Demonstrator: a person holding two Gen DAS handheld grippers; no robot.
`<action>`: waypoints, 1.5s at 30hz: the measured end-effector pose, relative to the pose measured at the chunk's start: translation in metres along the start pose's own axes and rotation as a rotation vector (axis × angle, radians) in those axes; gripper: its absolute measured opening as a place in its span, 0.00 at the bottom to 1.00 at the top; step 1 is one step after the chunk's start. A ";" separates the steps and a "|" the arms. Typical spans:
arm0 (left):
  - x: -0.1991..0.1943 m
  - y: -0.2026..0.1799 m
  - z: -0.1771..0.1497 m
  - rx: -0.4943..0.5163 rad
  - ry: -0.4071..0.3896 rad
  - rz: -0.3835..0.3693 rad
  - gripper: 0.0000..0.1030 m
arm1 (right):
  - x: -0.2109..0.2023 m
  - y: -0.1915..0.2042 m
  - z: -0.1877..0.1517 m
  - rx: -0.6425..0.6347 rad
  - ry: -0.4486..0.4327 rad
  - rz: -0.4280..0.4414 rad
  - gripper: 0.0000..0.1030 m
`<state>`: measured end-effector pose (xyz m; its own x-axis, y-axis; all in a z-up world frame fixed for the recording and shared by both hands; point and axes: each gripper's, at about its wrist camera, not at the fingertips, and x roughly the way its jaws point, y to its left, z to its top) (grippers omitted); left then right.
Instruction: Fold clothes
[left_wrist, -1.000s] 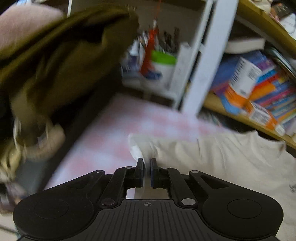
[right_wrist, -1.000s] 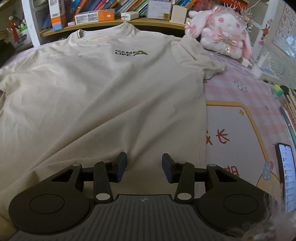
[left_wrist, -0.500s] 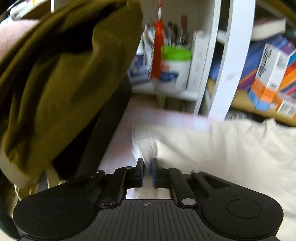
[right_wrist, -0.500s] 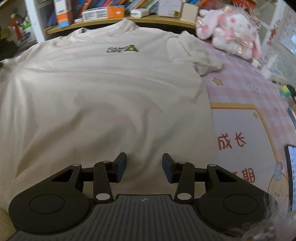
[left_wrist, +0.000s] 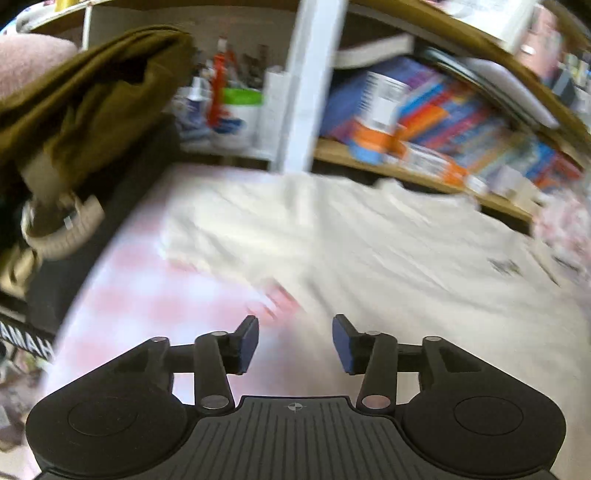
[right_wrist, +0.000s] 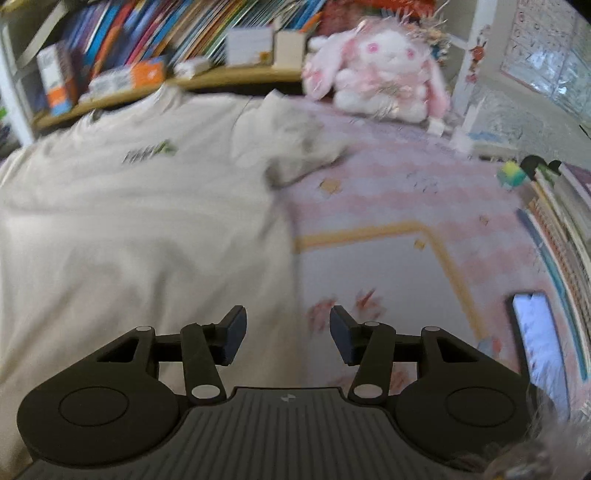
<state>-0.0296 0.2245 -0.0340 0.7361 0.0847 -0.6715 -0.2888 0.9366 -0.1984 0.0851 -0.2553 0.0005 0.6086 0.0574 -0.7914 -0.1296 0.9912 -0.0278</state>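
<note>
A pink checked tablecloth (right_wrist: 399, 166) carries the cream T-shirt (right_wrist: 147, 229) (spread flat), a plush rabbit (right_wrist: 380, 74) and a phone (right_wrist: 535, 347).

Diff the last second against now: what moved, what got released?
The left claw was shut on the shirt's sleeve edge; it is now open with nothing between its fingers and sits further back from the sleeve. The right claw swung right, over the shirt's side edge and the mat. It was open throughout. The shirt lies spread as before.

plush bunny (right_wrist: 376, 70) | phone (right_wrist: 541, 350) | books on shelf (left_wrist: 461, 122) | pink checked cloth (left_wrist: 155, 295)
</note>
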 end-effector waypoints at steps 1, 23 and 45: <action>-0.006 -0.010 -0.009 -0.005 0.009 -0.009 0.46 | 0.004 -0.007 0.008 0.009 -0.011 0.007 0.46; -0.032 -0.130 -0.086 -0.037 0.123 0.265 0.47 | 0.155 -0.088 0.146 -0.041 0.028 0.181 0.41; -0.030 -0.146 -0.090 -0.026 0.141 0.290 0.52 | 0.099 -0.097 0.074 0.191 0.044 0.237 0.13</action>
<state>-0.0652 0.0548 -0.0492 0.5291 0.2973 -0.7948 -0.4914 0.8710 -0.0013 0.2160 -0.3373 -0.0299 0.5438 0.2890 -0.7879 -0.1123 0.9554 0.2730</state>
